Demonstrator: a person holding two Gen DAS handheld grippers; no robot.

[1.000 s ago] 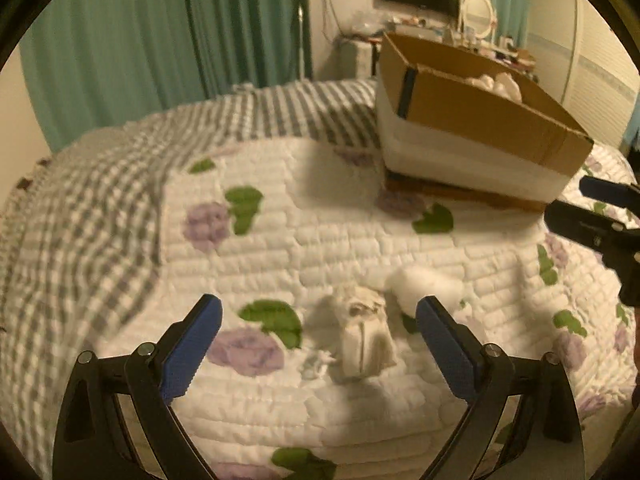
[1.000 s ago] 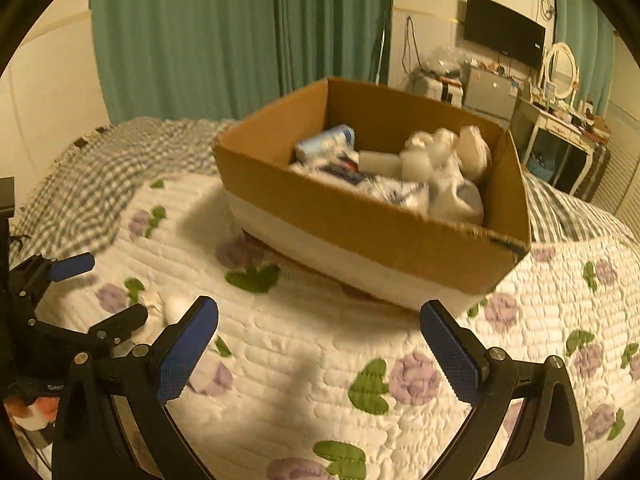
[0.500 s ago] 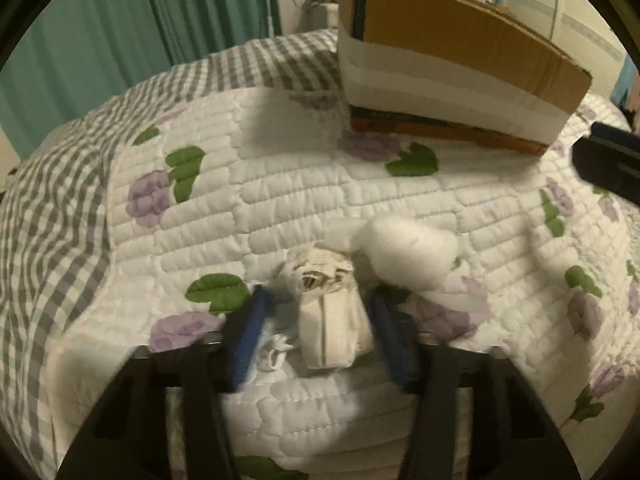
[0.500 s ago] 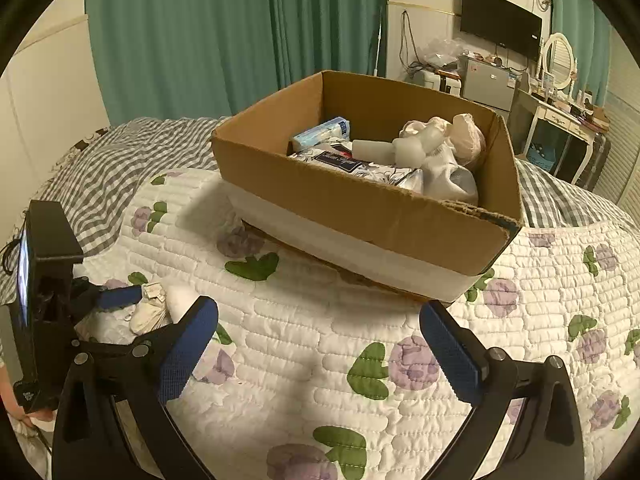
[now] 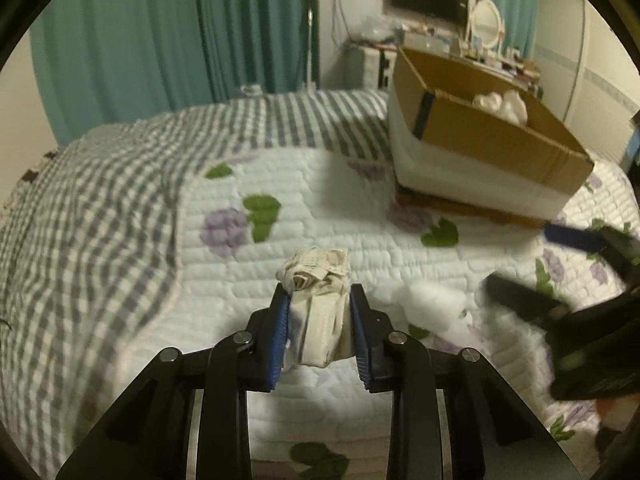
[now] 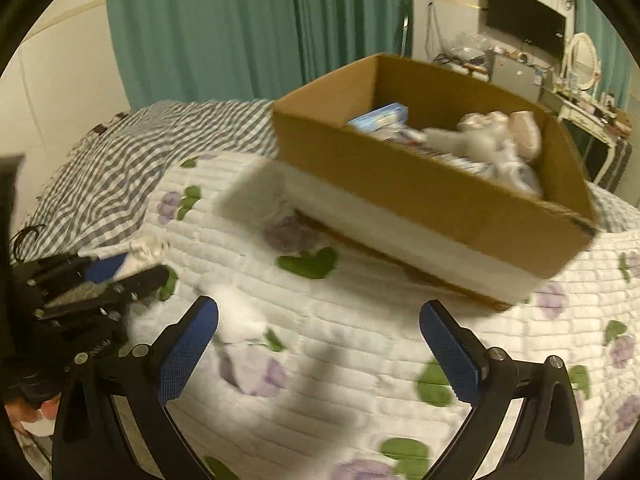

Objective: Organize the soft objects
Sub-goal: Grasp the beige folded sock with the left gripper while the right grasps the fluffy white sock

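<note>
My left gripper (image 5: 318,300) is shut on a folded white cloth bundle (image 5: 316,280) and holds it just above the quilt. A white fluffy cotton ball (image 5: 434,306) lies on the quilt to its right; it also shows in the right wrist view (image 6: 236,308). My right gripper (image 6: 318,320) is open and empty, low over the quilt with the cotton ball near its left finger. The right gripper appears blurred at the right in the left wrist view (image 5: 560,272). An open cardboard box (image 6: 432,176) with several soft items stands behind.
The bed carries a white floral quilt (image 6: 360,360) over a grey checked blanket (image 5: 100,220). Green curtains (image 5: 180,40) hang behind. A dresser with a mirror (image 6: 580,64) and a wall TV (image 6: 524,28) stand at the far right.
My left gripper closed on the cloth bundle and lifted it off the quilt. My right gripper moved down and left toward the cotton ball.
</note>
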